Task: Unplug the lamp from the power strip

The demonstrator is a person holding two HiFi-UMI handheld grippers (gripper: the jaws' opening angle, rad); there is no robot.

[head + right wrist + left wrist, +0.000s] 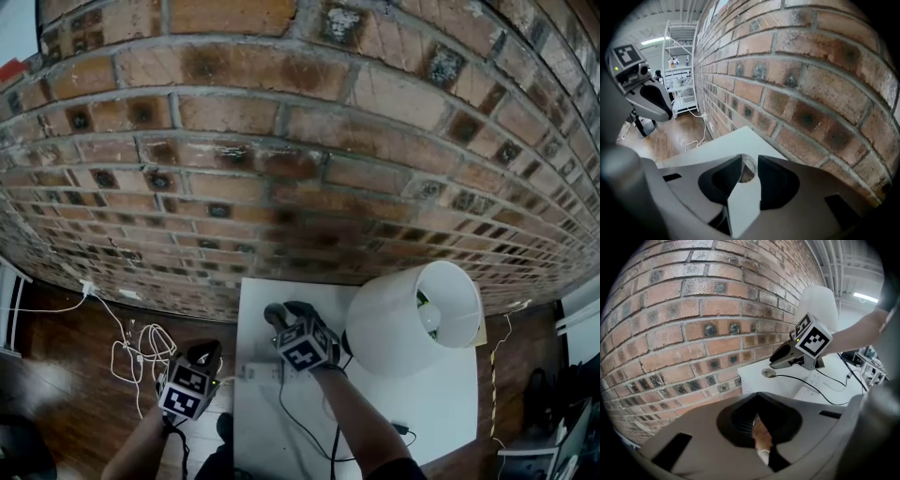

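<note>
Right gripper (286, 312), jaws spread and empty, hovers over the table's (441, 403) back-left corner, the power strip (261, 372) just beside it; left gripper (208, 353) pressed together.

My right tool (747, 160) points down at the white tabletop (726, 143) with its jaws apart and gripping nothing, and a round opening (749, 169) in the tabletop shows in the gap at their tips. A brick wall (811, 93) runs close along the right. At upper left my left tool (663, 110) hangs over a wooden floor (670, 136), where a white cable (703, 127) lies near a white rack (682, 70).
</note>
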